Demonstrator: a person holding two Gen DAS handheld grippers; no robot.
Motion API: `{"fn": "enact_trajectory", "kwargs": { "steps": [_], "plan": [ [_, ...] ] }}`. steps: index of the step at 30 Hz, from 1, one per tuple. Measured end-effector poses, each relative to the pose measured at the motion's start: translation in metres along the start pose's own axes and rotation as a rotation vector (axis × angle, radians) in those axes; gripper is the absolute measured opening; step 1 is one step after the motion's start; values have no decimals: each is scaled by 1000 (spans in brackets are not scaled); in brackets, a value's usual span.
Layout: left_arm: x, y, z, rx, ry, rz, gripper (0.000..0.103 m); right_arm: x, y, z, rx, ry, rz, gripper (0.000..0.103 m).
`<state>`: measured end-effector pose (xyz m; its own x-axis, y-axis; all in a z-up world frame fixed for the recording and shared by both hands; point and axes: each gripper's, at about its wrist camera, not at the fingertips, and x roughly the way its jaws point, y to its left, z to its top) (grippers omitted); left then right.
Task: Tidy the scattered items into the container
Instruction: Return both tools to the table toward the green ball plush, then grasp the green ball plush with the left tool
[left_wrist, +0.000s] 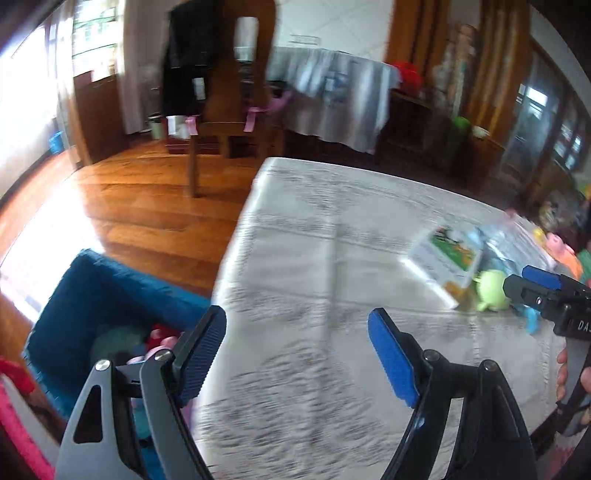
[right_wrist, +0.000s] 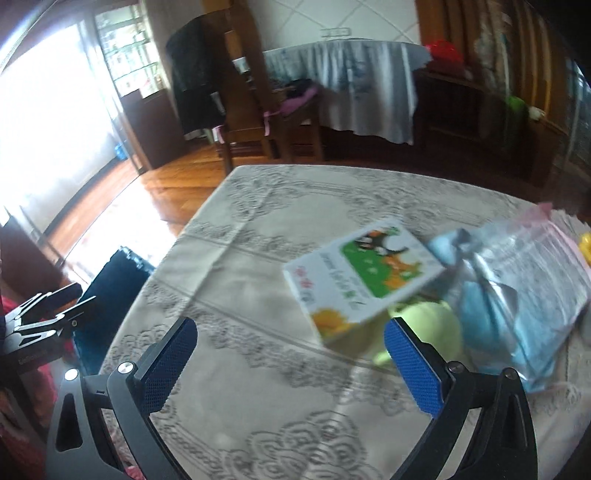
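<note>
My left gripper (left_wrist: 297, 354) hangs open over the left edge of the table (left_wrist: 314, 229), with nothing between its blue pads. Below it to the left stands a blue fabric bin (left_wrist: 92, 288) holding pink and red toys. My right gripper (right_wrist: 291, 365) is also open and empty, above the patterned cloth. Just beyond its right finger lie a green toy (right_wrist: 432, 325), a white box with a green picture (right_wrist: 365, 273) and a clear bag holding something light blue (right_wrist: 517, 288). The left wrist view shows the same box (left_wrist: 443, 258) and green toy (left_wrist: 491, 290) by the right gripper (left_wrist: 524, 284).
A pink pig toy (left_wrist: 561, 247) and a yellow piece (right_wrist: 585, 247) lie at the table's far right. A wooden chair (left_wrist: 229, 110) stands on the wood floor beyond the table. Behind it is a cloth-draped table (right_wrist: 354, 85). A hand (left_wrist: 563, 369) holds the right gripper.
</note>
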<state>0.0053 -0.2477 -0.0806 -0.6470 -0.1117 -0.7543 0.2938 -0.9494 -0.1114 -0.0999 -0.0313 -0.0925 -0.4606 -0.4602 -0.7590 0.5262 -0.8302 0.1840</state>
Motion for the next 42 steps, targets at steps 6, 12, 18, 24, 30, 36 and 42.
{"fn": "enact_trajectory", "kwargs": {
  "steps": [6,12,18,24,30,36,42],
  "plan": [
    [41,-100,14,139,33,-172,79,-14,-95,-23,109,33,-98,55],
    [83,-188,15,270,90,-264,79,-9,-140,-34,169,47,-126,55],
    [120,-231,17,260,168,-350,79,-3,-166,-38,190,58,-165,59],
    [148,-231,7,223,224,-372,54,2,-172,-41,196,69,-151,63],
    [123,-199,-4,242,211,-329,52,10,-151,-40,158,83,-85,63],
    [90,-158,-17,263,201,-339,61,30,-108,-34,94,109,2,63],
    [77,-124,-19,248,165,-268,69,49,-75,-34,61,139,72,76]
  ]
}}
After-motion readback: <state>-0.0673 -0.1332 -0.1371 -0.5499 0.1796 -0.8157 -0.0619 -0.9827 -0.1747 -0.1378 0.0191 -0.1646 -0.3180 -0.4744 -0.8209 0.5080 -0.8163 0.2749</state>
